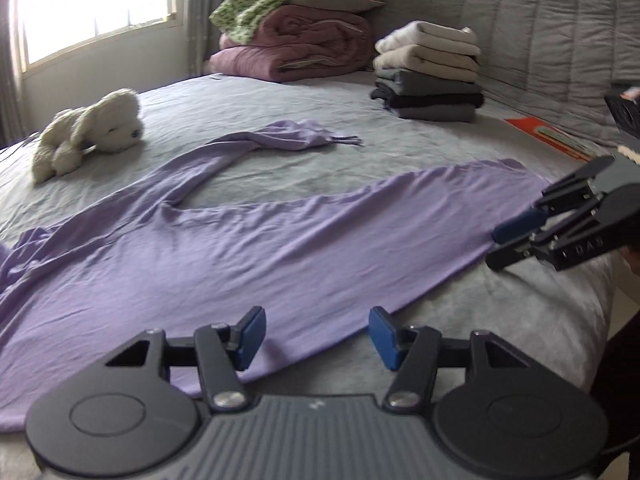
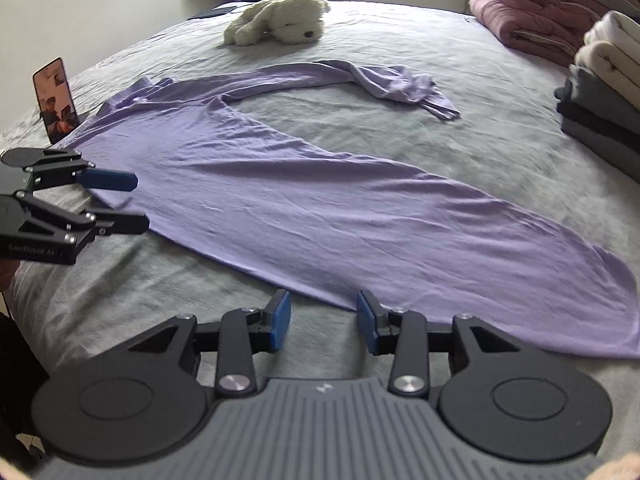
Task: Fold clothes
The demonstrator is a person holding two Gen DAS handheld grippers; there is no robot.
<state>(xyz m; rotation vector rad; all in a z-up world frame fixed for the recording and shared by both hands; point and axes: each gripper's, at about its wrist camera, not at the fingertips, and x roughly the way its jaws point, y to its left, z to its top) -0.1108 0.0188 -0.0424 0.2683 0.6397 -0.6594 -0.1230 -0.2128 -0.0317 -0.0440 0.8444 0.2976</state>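
left gripper (image 1: pixel 316 334) tilted down over near edge of lilac garment (image 1: pixel 240 256), jaws parted, nothing pinched; cloth lies under the gap. right gripper (image 2: pixel 322 318) tilted down at the garment's near hem, jaws apart, empty. garment spread flat on grey bed (image 2: pixel 500 92), long axis running diagonally across the bed, one sleeve (image 2: pixel 360 76) curling toward the far side. open sheet around it; plush dog (image 2: pixel 280 20), folded stack (image 1: pixel 430 76) and phone (image 2: pixel 56 98) stand well apart.
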